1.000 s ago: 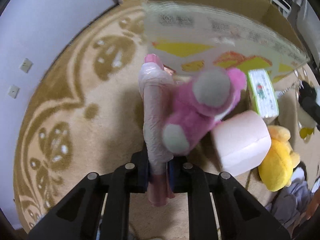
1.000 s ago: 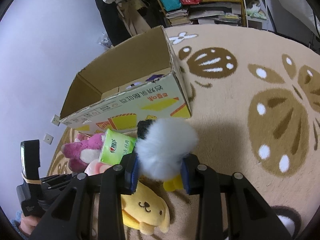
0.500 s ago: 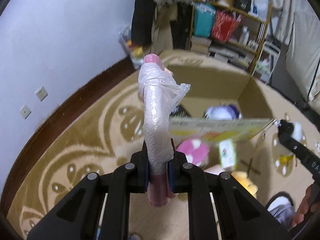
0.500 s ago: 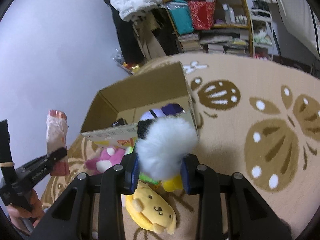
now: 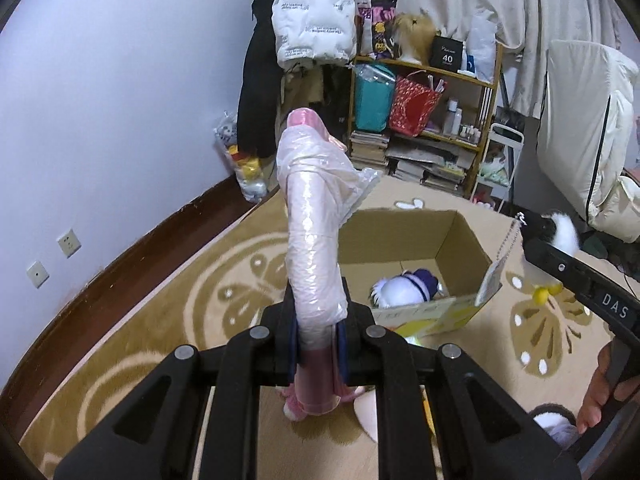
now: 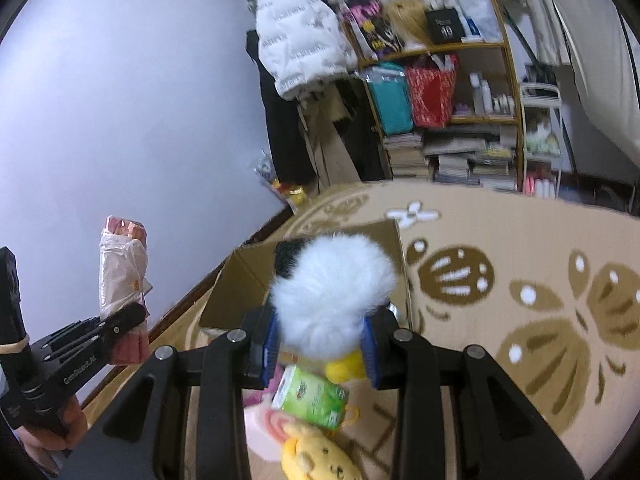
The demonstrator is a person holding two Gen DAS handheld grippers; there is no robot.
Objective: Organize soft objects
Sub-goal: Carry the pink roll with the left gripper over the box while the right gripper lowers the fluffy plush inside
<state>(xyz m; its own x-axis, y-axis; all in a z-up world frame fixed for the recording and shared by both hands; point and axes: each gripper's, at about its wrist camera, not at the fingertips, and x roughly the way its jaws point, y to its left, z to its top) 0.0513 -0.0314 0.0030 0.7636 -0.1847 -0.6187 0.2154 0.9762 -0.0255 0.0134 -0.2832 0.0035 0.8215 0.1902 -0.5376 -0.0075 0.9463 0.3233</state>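
One wrapped roll (image 5: 314, 256), one fluffy, perhaps penguin, plush (image 6: 330, 298)

A: Legible markings?
B: "DAS", white letters, on the right gripper (image 5: 538, 254) body at the right edge of the left wrist view. "40" on a black box (image 5: 447, 54) on the far shelf. "GenRobot.AI" on the left gripper (image 6: 132, 316) arm.
A: The white jacket (image 5: 312, 12)?
B: Repeated grey print, too small to read.

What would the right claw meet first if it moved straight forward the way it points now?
Probably the cardboard box: the right claw, shut on the white fluffy toy, points at its opening. Depth is unclear.
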